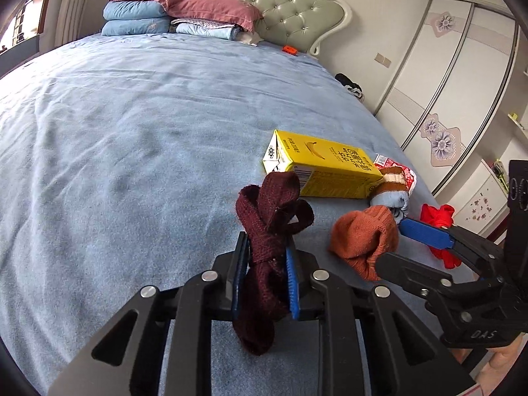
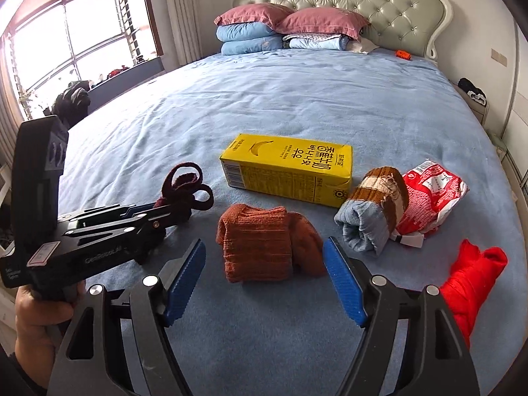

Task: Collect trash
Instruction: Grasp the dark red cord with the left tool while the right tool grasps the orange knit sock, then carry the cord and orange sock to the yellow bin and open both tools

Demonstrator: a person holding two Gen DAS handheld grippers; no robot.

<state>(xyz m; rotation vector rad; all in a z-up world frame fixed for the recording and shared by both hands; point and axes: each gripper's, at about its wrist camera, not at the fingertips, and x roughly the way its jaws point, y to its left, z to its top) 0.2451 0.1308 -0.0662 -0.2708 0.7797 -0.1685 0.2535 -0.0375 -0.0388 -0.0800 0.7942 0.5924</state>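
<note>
My left gripper (image 1: 264, 247) is shut on a dark maroon sock (image 1: 267, 227), held just above the blue bed; it also shows in the right wrist view (image 2: 184, 191). My right gripper (image 2: 264, 257) is open, its blue pads either side of an orange sock (image 2: 260, 244) lying on the bed, also seen in the left wrist view (image 1: 363, 237). A yellow banana milk carton (image 2: 287, 171) lies on its side behind the orange sock. A red snack wrapper (image 2: 432, 201) lies to its right.
A rolled brown-and-blue sock (image 2: 373, 214) lies against the wrapper. A red sock (image 2: 472, 277) lies at the right bed edge. Pillows (image 2: 290, 29) and a small orange item (image 2: 403, 54) are at the headboard. A wardrobe (image 1: 452, 92) stands right of the bed.
</note>
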